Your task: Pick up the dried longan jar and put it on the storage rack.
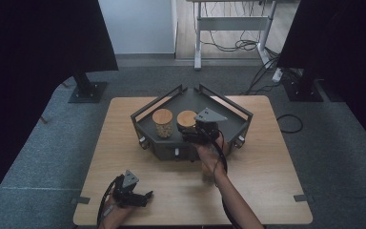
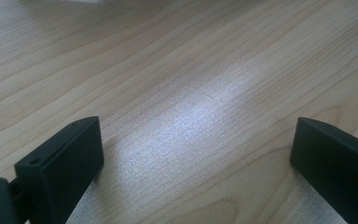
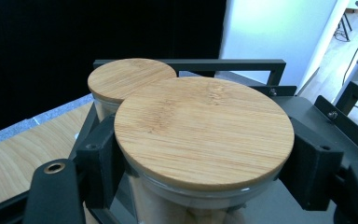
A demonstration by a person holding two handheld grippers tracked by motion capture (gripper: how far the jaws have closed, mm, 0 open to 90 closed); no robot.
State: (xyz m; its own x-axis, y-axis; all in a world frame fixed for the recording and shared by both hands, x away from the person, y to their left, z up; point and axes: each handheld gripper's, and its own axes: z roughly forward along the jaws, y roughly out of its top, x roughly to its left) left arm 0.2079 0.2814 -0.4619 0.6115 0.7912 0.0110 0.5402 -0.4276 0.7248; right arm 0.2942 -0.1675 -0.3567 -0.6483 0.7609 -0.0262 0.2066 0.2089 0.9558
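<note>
Two glass jars with round bamboo lids stand side by side in a dark metal tray (image 1: 143, 116) at the table's middle. In the high view the left jar (image 1: 162, 122) holds pale contents, and the right jar (image 1: 186, 119) sits between the jaws of my right gripper (image 1: 189, 130). In the right gripper view, my right gripper (image 3: 205, 166) is shut on this nearer jar (image 3: 205, 126), its pads (image 3: 100, 163) pressing the glass just under the lid. The other jar (image 3: 130, 78) touches it behind. My left gripper (image 1: 143, 196) (image 2: 196, 154) rests open on the bare wood, holding nothing.
The tray's raised frame rail (image 3: 186, 64) runs behind the jars. The wooden table (image 1: 267, 157) stands on grey carpet. Black stands, a desk frame and loose cables (image 1: 290, 123) lie on the floor beyond it.
</note>
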